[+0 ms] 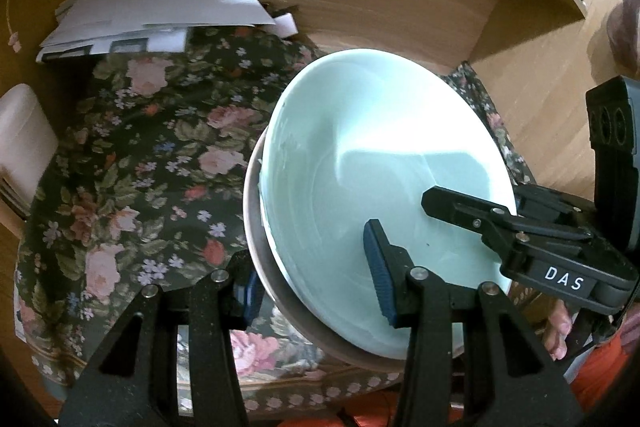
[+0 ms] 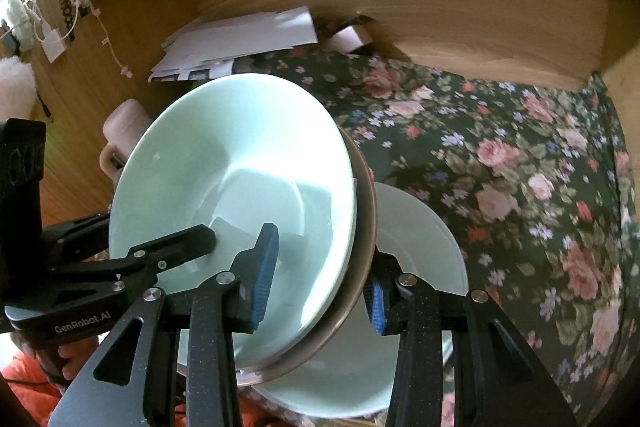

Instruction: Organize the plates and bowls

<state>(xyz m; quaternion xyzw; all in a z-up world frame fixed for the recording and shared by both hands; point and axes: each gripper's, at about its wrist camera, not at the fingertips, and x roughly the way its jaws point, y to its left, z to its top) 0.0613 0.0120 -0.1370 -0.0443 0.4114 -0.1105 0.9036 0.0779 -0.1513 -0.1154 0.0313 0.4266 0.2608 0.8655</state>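
Fingers of both the left gripper (image 1: 316, 283) and right gripper (image 2: 320, 279) are clamped across the stacked bowls (image 2: 232, 195), judged mid-transfer, so level lowering onto the plate (image 2: 424, 251) is called for.

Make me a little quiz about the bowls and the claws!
1. True or false: the mint bowl sits inside a brown bowl.
2. What lies below those bowls on the flowery cloth? A) a pale plate B) a spoon C) a fork
3. Fill in: the left claw and the right claw each pinch the bowls at the ____.
Key: 1 true; 2 A; 3 rim.
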